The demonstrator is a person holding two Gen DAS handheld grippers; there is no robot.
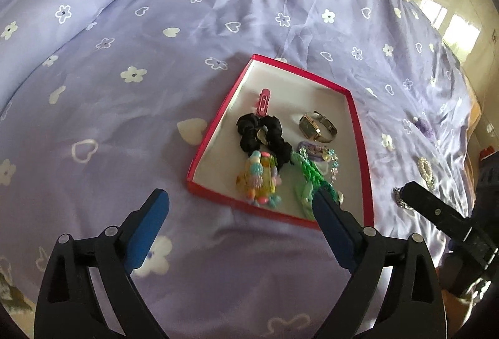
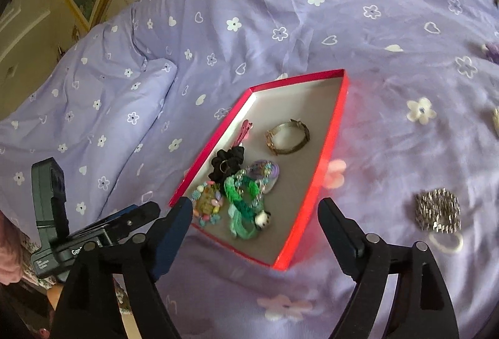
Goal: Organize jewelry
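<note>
- red box (image 1: 363,133) sits on the bed (image 1: 124,120), lavender sheet with white flowers and hearts
- inside it: pink hair clip (image 1: 264,102), black scrunchie (image 1: 265,136), gold watch (image 1: 316,127), a pastel beaded piece (image 1: 259,180), green braided bands (image 1: 312,176) all bunched toward the near end
- left tongs (image 1: 240,214) are spread wide apart, holding nothing, hanging just over the box's near edge
- right tongs (image 2: 255,214) also wide apart and empty, near the box's near corner
- silver sparkly bracelet (image 2: 438,209) lies on the sheet outside the box, to its right, with a white hair tie (image 2: 446,242) just beside it
</note>
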